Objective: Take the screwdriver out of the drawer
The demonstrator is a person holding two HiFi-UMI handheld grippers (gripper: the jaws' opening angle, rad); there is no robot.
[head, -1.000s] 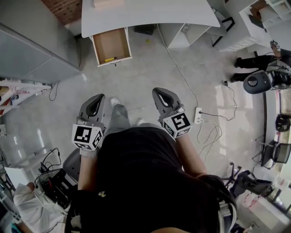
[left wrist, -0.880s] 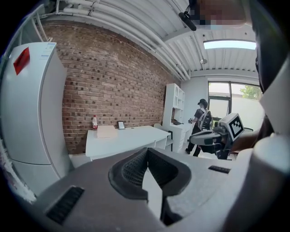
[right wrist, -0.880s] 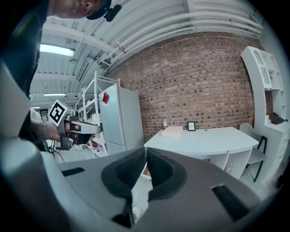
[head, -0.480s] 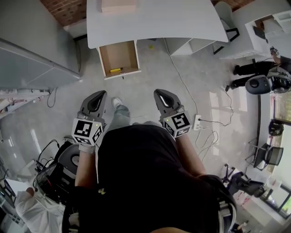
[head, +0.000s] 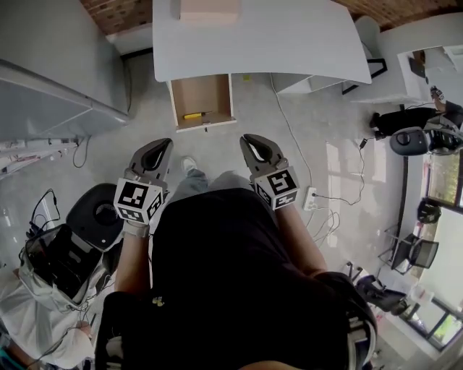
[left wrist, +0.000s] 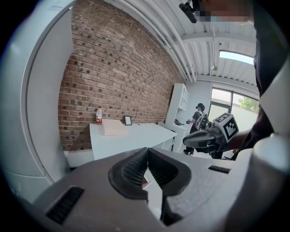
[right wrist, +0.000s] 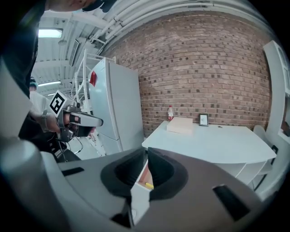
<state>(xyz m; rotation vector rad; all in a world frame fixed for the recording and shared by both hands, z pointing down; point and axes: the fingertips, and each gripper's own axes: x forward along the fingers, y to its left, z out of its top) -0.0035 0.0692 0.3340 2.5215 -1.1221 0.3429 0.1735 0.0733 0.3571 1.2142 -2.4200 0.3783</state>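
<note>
Drawer (head: 202, 101) stands pulled out from under the left front edge of the white desk (head: 289, 43), open face up, brown inside. Screwdriver (head: 193, 115), yellow handle, lies flat in the drawer close to its front wall, left of middle. It also shows as a yellow sliver past the right gripper's tips in the right gripper view.

Both grippers are held level with each other in front of the person's body, well apart from the drawer and pointing toward it. Left gripper (head: 167, 143): jaws together, tips touching, nothing between them. Right gripper (head: 246, 139): jaws opening, a thin slit at the tips, nothing between them.

Room to move: open floor (head: 231, 144) lies between the grippers and the drawer front. On the left a tall grey cabinet (head: 51, 79) runs close beside the drawer's left side, with a narrow strip of floor between. The desk edge overhangs the back of the drawer.

Around: a flat box (head: 208, 10) sits at the far edge of the desk, with a bottle (left wrist: 99, 114) and a small picture frame (left wrist: 128, 120) beside it against the brick wall (right wrist: 204, 68). A cable (head: 289, 137) trails from under the desk across the floor to a power strip (head: 311, 199) just beside the right gripper. A round black object (head: 94, 215) sits on the floor left of the left gripper. Another person (head: 405, 119) stands far right, well apart.
</note>
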